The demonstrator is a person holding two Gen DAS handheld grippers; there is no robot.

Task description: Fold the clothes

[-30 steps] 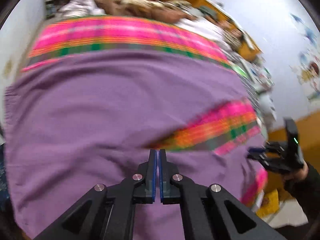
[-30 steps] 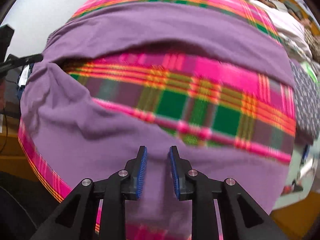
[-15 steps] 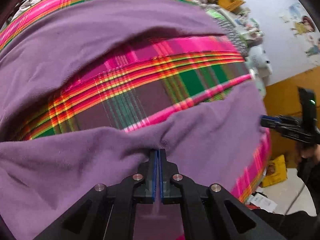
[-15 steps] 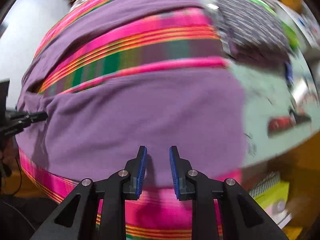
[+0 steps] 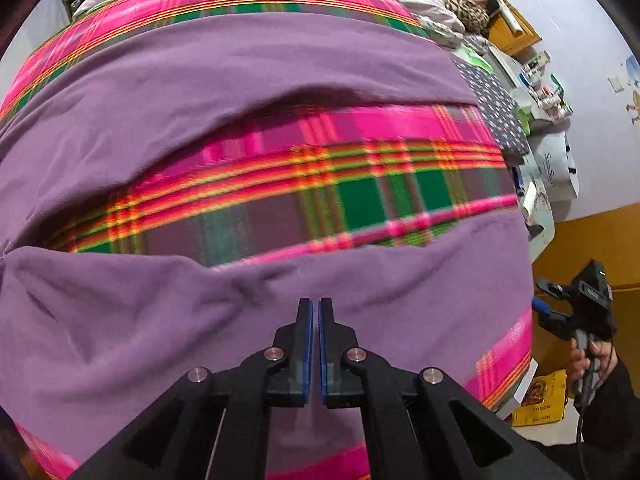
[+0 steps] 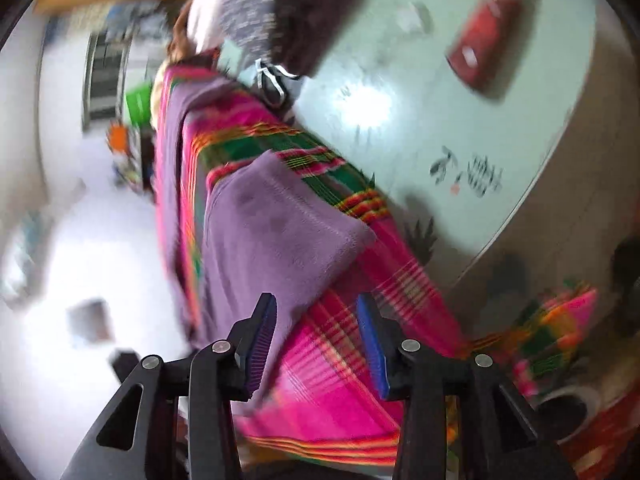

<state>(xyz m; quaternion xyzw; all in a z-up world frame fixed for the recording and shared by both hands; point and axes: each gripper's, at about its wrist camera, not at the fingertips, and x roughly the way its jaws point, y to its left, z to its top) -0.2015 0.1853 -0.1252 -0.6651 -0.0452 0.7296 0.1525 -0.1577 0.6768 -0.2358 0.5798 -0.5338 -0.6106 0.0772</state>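
While the left gripper [image 5: 314, 312] points steeply down with its blue-padded jaws clenched together and nothing visibly pinched between them, it hangs over the near flap of a large cloth [image 5: 248, 80] that is soft purple fleece on one face and pink, green and orange plaid on the other. The cloth lies spread over a pale green table [image 6: 404, 120], its far and near purple flaps folded inward so that a band of plaid shows between them. At the right edge of the left wrist view, the right gripper [image 5: 560, 308] sits beyond the cloth's end, held in a hand [image 5: 592, 360] with a dark sleeve. In the blurred right wrist view that gripper's jaws have just been opening and now stand released, well apart; the cloth's purple corner and pink plaid hem show in the gap behind them, with neither pad pressing on the fabric. A red rectangular object [image 6: 484, 52], too blurred to identify, lies farther off on the table.
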